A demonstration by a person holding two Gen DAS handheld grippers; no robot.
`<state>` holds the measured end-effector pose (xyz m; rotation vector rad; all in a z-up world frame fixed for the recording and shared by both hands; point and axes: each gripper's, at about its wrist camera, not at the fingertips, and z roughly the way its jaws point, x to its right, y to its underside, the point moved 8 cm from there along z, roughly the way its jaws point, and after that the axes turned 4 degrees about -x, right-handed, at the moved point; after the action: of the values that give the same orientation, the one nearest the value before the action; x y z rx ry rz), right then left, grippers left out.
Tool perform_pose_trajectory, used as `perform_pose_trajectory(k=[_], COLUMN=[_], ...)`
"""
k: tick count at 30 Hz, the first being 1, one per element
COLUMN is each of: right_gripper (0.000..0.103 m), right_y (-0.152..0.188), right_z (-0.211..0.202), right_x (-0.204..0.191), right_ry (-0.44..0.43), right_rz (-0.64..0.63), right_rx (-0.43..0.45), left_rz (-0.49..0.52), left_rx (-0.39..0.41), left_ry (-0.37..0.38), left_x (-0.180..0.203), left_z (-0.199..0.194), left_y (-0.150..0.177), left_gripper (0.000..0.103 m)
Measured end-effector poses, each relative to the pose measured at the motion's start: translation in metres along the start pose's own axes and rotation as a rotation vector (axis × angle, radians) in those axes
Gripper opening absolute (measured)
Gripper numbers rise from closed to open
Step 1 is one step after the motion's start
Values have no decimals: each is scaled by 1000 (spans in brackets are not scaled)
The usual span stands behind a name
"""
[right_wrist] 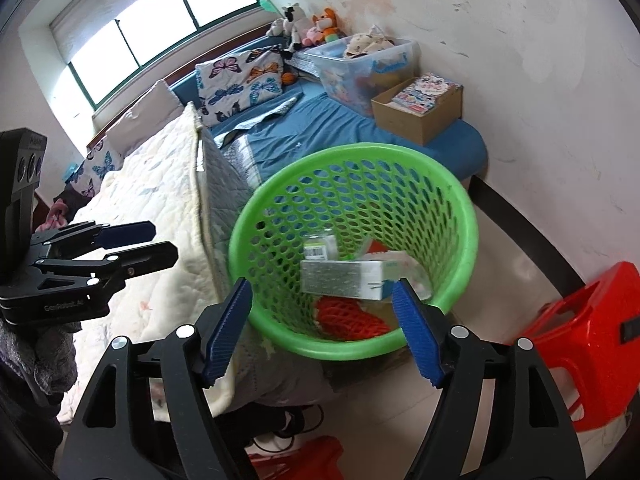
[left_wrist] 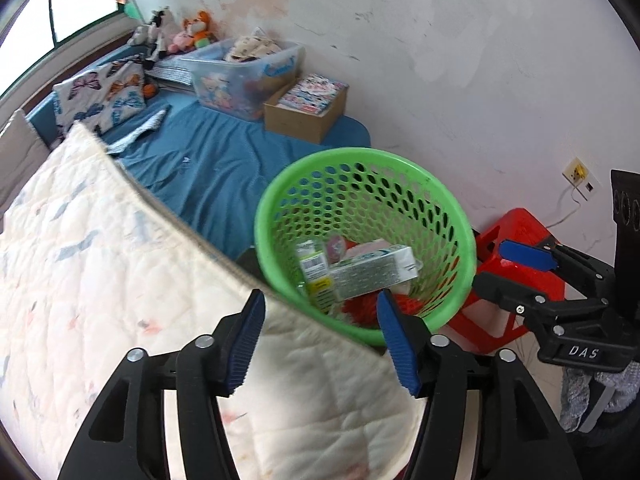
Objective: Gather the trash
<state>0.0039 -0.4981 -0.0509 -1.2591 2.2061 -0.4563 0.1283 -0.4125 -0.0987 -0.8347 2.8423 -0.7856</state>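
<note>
We hold both tools spread with nothing between the pads: left tool (left_wrist: 322, 344) low in its frame over the quilt (left_wrist: 100, 280), right tool (right_wrist: 324, 328) at the green basket (right_wrist: 460, 216). The carton (right_wrist: 344, 284) lies inside the basket, centre frame, beside the bed (right_wrist: 320, 128).

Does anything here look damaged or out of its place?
Two things stand out. The green basket is tilted, its opening tipped towards the cameras rather than upright, with the boxes lying loose inside. The wall behind the bed is stained and its paint is peeling in patches.
</note>
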Motion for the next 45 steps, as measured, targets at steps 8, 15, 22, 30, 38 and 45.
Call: perform_pose_trajectory(k=[8,15,22,30,38,45], right_gripper=[80,87,92,96,98,98], right_y=[-4,-2,2,15,26,28], right_z=[0,5,12,17,18,17], right_x=[-43,-87,-129,-170,-196,-210], right_ry=[-37,-65,-82,-68,-69,-93], right_rz=[-68,-147,-232,-350,-407,-416], right_rx=[11,12,13,20,35,40], left_rz=[-93,-187,-300,-416,-534,-595], left_rx=[66,113,160,191,235,262], left_ry=[-45,-110,-172,-263,-350,-410], left_x=[-39,-77,-113,-146,-171,-182], left_z=[-36,-68,-97,-124,-149,-166], left_y=[26,56,87,131,169,190], left_gripper=[69,78,89,94,95,95])
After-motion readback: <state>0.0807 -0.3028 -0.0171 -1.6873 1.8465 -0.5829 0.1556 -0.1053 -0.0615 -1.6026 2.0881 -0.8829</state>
